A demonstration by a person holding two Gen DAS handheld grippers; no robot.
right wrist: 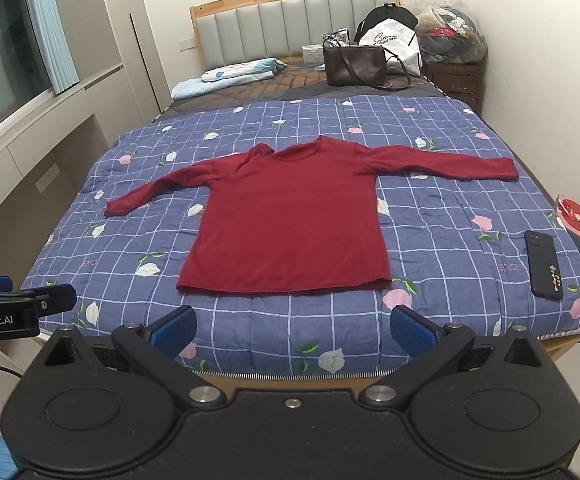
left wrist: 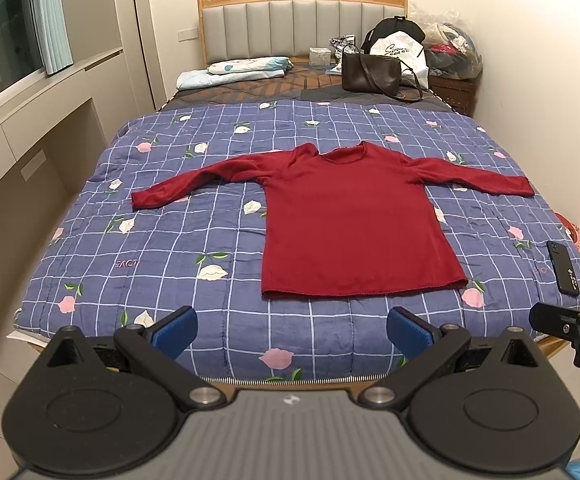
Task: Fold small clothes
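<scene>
A dark red long-sleeved top [left wrist: 350,220] [right wrist: 290,224] lies flat on the blue checked quilt [left wrist: 209,240] [right wrist: 450,248], both sleeves spread out, hem toward me. My left gripper [left wrist: 292,334] hovers open over the bed's near edge, short of the hem, with nothing between its blue pads. My right gripper [right wrist: 292,332] is also open and empty, at the same distance from the hem. Each gripper shows at the edge of the other's view: the right gripper [left wrist: 570,316] at the far right, the left gripper [right wrist: 21,300] at the far left.
A black phone [left wrist: 568,268] [right wrist: 544,264] lies on the quilt at the right edge. A brown handbag [left wrist: 372,72] [right wrist: 356,66], a white bag and a folded pillowcase [left wrist: 245,68] sit near the headboard. Cabinets and a window run along the left wall.
</scene>
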